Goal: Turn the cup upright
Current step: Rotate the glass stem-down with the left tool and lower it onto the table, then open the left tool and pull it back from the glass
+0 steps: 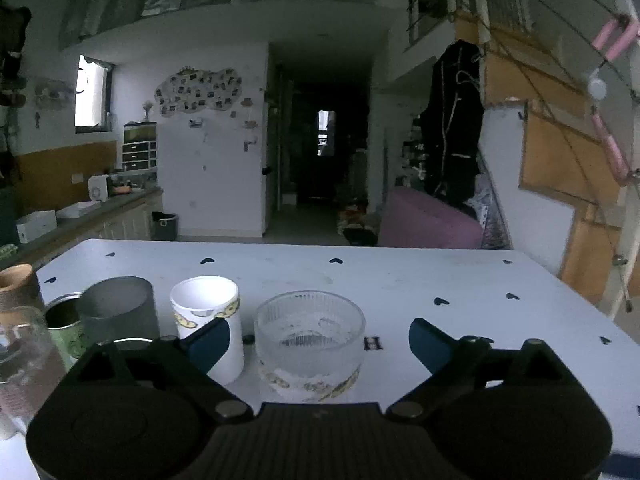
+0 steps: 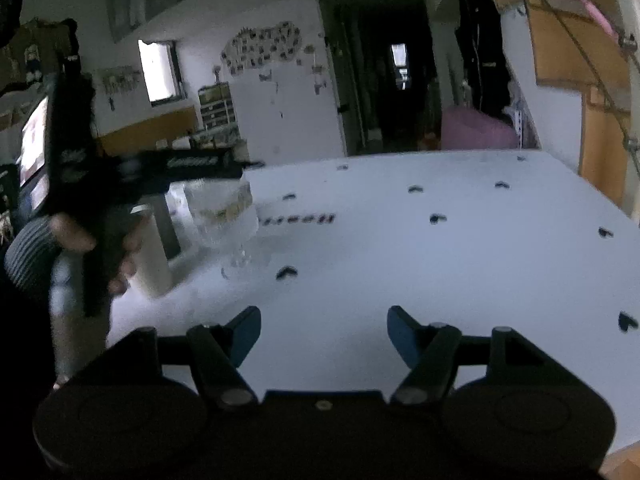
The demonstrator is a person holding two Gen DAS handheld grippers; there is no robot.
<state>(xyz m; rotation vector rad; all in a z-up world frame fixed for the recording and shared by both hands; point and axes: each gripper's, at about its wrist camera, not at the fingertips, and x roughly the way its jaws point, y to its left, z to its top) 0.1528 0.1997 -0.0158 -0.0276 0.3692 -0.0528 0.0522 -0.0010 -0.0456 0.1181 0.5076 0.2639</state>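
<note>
Glass cup (image 1: 310, 338), ribbed and clear, stands on the white desk (image 1: 400, 280) with its mouth up, directly ahead of the left tool (image 1: 319, 340) and between its two blue fingers (image 1: 210, 342). Those fingers are spread wide, each clear of the glass wall, and nothing is held. In the right wrist view the same cup (image 2: 224, 216) shows blurred at the far left, under the dark body of the left tool, so its exact pose there is hard to read.

Judging by the open rim facing up, the flip looks done, or nearly so, and the step in hand is the release and retreat. To do it well, keep the left tool's fingers wide and draw straight back along their own line, so neither pad drags the rim sideways. The white paper cup (image 1: 208, 320) stands just beside the left finger, with a grey cup (image 1: 118, 308) and a green tin (image 1: 64, 320) farther left; any sideways swing would likely knock them. Glass on a smooth top slides easily.

The right tool (image 2: 324, 338) hangs over bare desk, well apart from the cups, fingers parted and holding nothing.
</note>
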